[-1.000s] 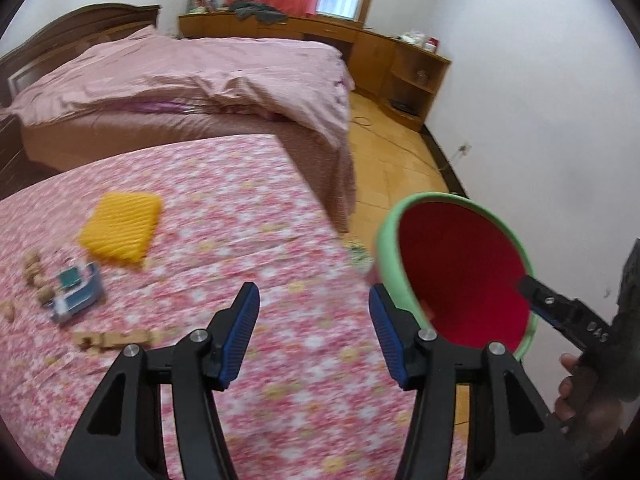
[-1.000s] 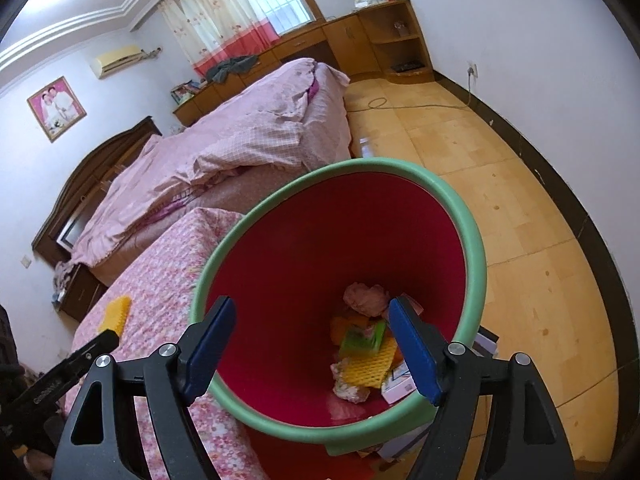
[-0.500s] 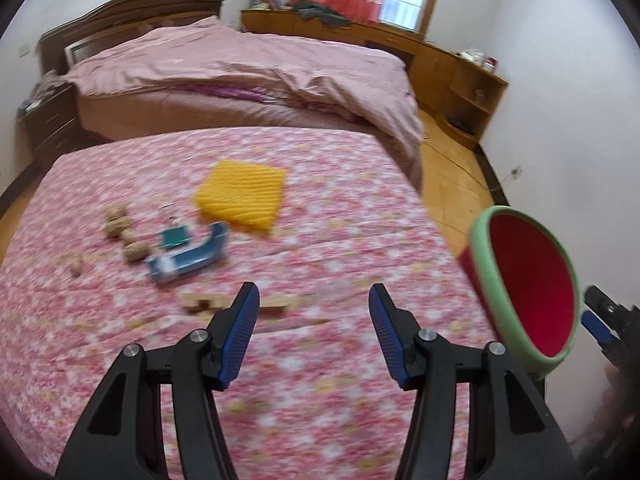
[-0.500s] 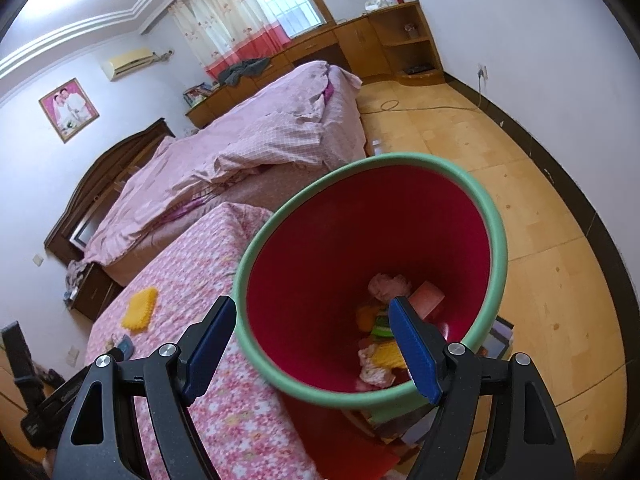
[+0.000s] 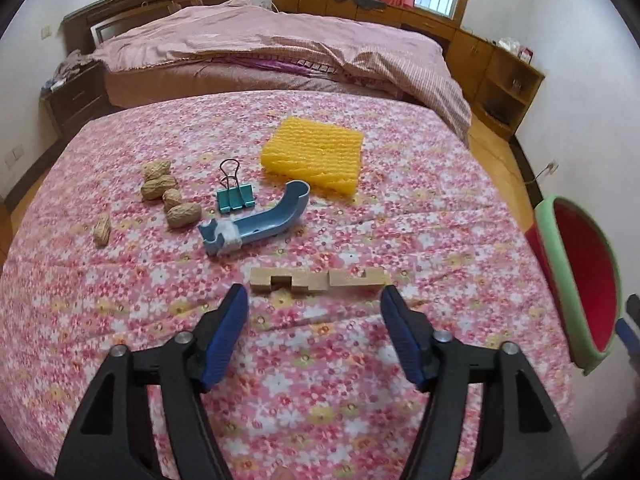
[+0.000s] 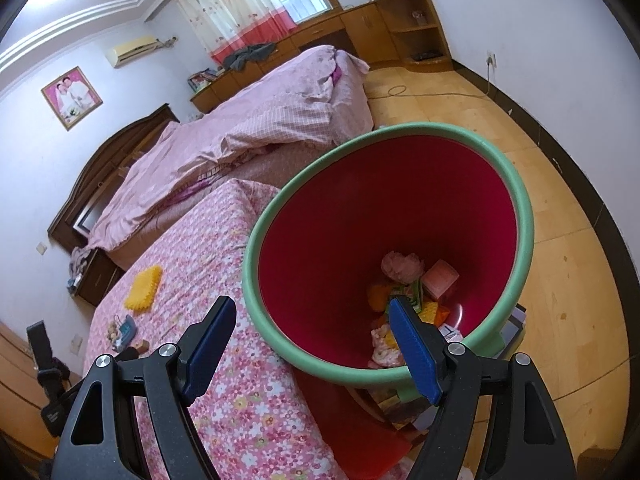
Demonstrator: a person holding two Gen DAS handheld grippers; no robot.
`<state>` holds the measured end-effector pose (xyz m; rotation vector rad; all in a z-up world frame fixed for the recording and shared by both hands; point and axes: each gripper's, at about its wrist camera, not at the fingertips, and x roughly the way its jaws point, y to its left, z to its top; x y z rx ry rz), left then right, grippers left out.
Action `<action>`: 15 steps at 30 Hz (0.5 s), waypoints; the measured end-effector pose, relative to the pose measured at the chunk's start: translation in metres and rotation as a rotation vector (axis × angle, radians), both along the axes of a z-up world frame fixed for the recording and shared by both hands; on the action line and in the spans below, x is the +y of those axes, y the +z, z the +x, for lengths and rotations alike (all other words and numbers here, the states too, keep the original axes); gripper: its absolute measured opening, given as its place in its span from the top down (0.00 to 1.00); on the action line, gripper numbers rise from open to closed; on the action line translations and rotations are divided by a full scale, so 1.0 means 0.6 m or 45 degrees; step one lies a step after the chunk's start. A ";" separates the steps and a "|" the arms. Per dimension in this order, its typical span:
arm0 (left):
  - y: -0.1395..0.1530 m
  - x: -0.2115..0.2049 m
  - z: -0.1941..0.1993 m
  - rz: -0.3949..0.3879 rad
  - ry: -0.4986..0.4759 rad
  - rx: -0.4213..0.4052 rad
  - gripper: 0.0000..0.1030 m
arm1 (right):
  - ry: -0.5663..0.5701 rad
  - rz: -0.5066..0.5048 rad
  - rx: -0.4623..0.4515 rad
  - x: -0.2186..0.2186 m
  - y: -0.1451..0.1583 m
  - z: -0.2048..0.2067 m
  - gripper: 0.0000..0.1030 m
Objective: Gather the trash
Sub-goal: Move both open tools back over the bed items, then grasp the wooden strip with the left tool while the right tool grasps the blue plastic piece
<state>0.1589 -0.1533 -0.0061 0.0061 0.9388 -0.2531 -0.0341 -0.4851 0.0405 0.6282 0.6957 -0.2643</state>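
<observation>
The left tool (image 5: 314,306) hangs over a counter (image 5: 420,216) covered in pink floral cloth, its blue-padded fingers (image 5: 224,340) spread wide and holding nothing. Just ahead of the fingertips lies a notched wooden block (image 5: 320,279), lengthwise across the view. Beyond it rests a blue plastic piece (image 5: 256,222) with a curved end, and just behind that a teal binder clip (image 5: 235,197). To the left of the clip sits a cluster of peanuts (image 5: 170,196), with one more peanut (image 5: 102,231) apart, further left. A yellow sponge (image 5: 314,154) lies at the far side of the spread, near the blue piece.

The bin (image 5: 576,288), red inside with a green rim, stands at the counter's right edge, tilted toward the cloth. The right tool (image 6: 312,344) is over that edge, its jaws also spread and empty, the right finger (image 6: 414,350) over the bin's mouth. In the right wrist view the bin (image 6: 360,184) already holds trash (image 6: 404,288): crumpled pink paper, a pink box, and yellow and green scraps at the bottom. The sponge (image 6: 144,289) and the small items show further along the cloth.

A bed (image 5: 280,40) with a pink quilt stands behind the counter.
</observation>
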 end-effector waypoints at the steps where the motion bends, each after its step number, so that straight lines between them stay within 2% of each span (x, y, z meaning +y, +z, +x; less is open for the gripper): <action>1: -0.003 -0.002 0.004 0.012 0.002 -0.003 0.27 | 0.001 0.000 0.003 0.000 -0.001 0.001 0.23; 4: -0.011 -0.007 0.019 0.035 0.006 -0.009 0.25 | 0.004 0.002 0.009 0.001 -0.005 0.003 0.23; 10: -0.014 -0.007 0.032 -0.026 -0.016 0.000 0.24 | 0.036 0.010 0.017 0.007 -0.009 0.009 0.23; 15: -0.021 -0.028 0.036 -0.010 -0.007 -0.012 0.24 | 0.056 0.011 0.021 0.014 -0.011 0.013 0.23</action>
